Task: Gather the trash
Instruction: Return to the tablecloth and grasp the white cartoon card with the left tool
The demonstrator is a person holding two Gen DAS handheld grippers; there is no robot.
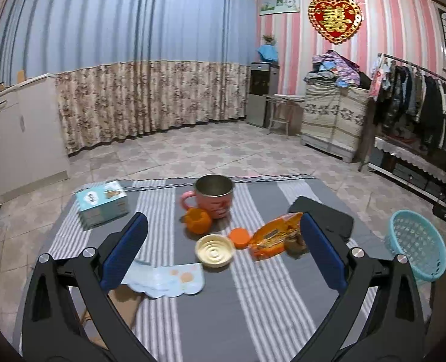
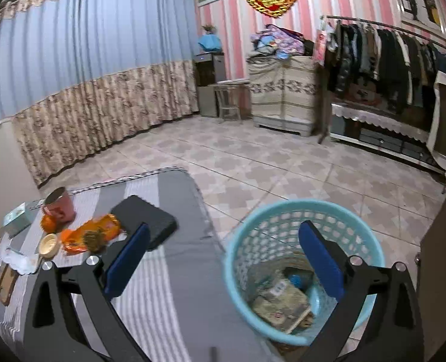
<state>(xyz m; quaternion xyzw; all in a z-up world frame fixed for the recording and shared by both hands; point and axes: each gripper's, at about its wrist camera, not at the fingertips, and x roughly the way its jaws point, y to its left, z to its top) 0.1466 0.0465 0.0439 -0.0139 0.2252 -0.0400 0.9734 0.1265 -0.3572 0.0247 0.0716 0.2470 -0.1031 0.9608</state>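
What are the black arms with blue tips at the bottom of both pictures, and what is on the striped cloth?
They are two hand-held grippers; a person holds one in each hand, and a camera on each looks forward along its fingers. The left gripper is open above the striped cloth, holding nothing. On the cloth lie an orange snack wrapper, a small round tin, an orange cap, a pink mug and a tissue box. The right gripper is open and empty near a blue basket with some trash inside.

Basket (image 2: 298, 211) mouth open from above; mug (image 1: 215, 196) blocks the far side of wrapper (image 1: 275, 235).
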